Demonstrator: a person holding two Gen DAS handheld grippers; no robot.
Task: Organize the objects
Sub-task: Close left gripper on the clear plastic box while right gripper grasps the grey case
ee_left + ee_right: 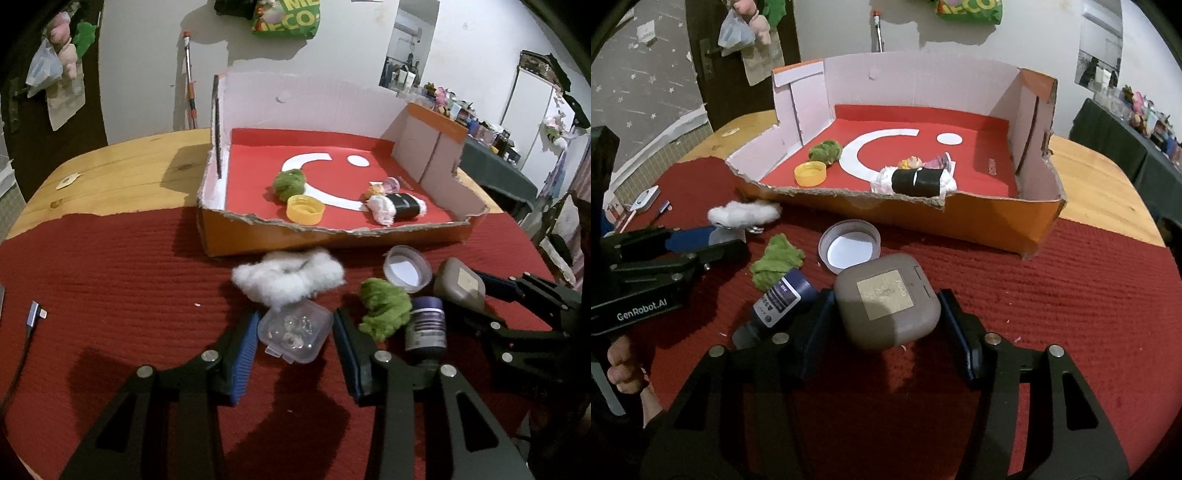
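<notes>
Here, in front of the torn cardboard box (967, 221), the left hand-held gripper (294, 334) stood open around a clear plastic case (294, 329). The right hand-held gripper (886, 314) straddled a taupe earbud case (887, 300), fingers wide, not visibly gripping.

Cardboard tray (258, 236) behind cotton wad (288, 275), clear box (293, 330) before wad

Black grippers w/ blue fingers (243, 350), silver screws, "GenRobot.AI" marking.
</notes>
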